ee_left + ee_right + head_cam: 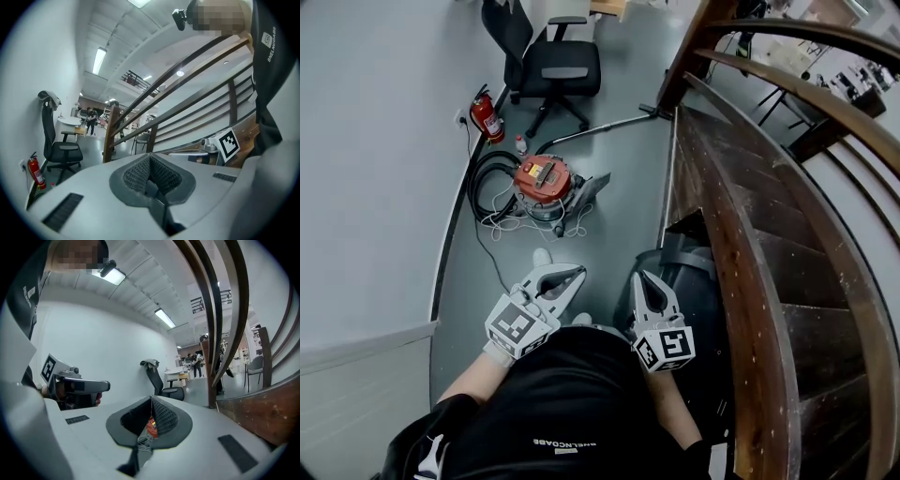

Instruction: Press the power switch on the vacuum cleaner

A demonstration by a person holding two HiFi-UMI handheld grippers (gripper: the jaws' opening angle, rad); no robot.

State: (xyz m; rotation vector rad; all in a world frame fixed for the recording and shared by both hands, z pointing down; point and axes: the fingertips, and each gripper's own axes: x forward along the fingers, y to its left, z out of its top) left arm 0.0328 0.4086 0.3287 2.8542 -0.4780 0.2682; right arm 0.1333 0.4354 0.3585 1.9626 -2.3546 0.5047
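The vacuum cleaner (542, 180) is a round orange-red canister standing on the grey floor by the wall, with a black hose (486, 178) coiled at its left, a white cord around it and a metal wand (602, 125) running off to the back right. Both grippers are held close to my body, well short of it. My left gripper (577, 273) is shut, its white jaws meeting at the tips with nothing between them. My right gripper (643, 277) is shut and empty too. In the right gripper view, a bit of the vacuum cleaner (151, 427) shows through the hollow behind the jaw tips.
A red fire extinguisher (487, 116) stands against the wall behind the vacuum. A black office chair (549, 62) stands farther back. A dark wooden staircase (769, 234) with a curved railing fills the right side. A black bag (689, 267) lies at its foot, beside my right gripper.
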